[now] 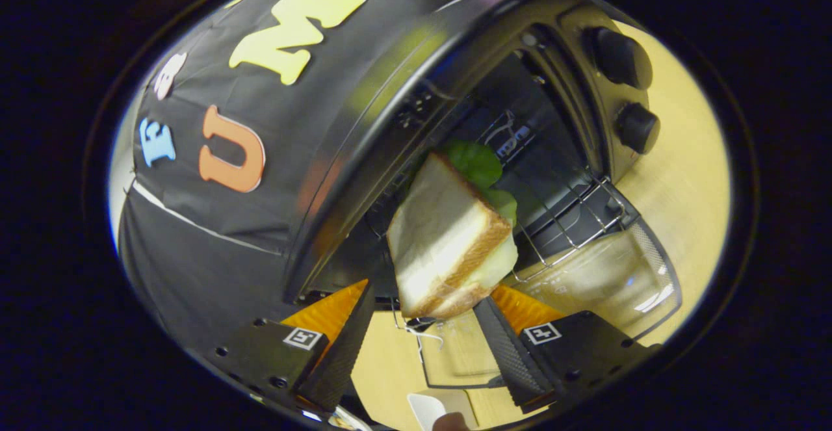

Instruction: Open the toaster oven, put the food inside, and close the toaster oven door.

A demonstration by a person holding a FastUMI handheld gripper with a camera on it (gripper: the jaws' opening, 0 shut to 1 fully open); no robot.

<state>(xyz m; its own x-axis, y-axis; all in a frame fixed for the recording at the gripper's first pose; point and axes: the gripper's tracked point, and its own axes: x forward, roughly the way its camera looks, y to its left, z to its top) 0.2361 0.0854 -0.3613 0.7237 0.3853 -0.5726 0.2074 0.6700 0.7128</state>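
View is rolled, oven [390, 125] leans across it. Leftmost: booth wall [195, 249], dark cloth, behind the oven's shiny side panel. Oven door [604, 281] is open, glass panel folded down flat onto the wooden table [689, 177]. Wire rack [578, 223] is pulled partway out over the door. Sandwich [448, 236] sits just ahead of the fingers at the oven mouth, tilted: white bread face toward camera, crust edge, pale filling, green lettuce [481, 164] sticking out the far side into the cavity. Gripper [422, 346] fingers are spread, wide gap between them. Sandwich's near corner hangs over the gap; right finger looks close to it, but contact: can't tell. Left finger is clear of it. Far right: two knobs [627, 90] on the control panel, one above the other.
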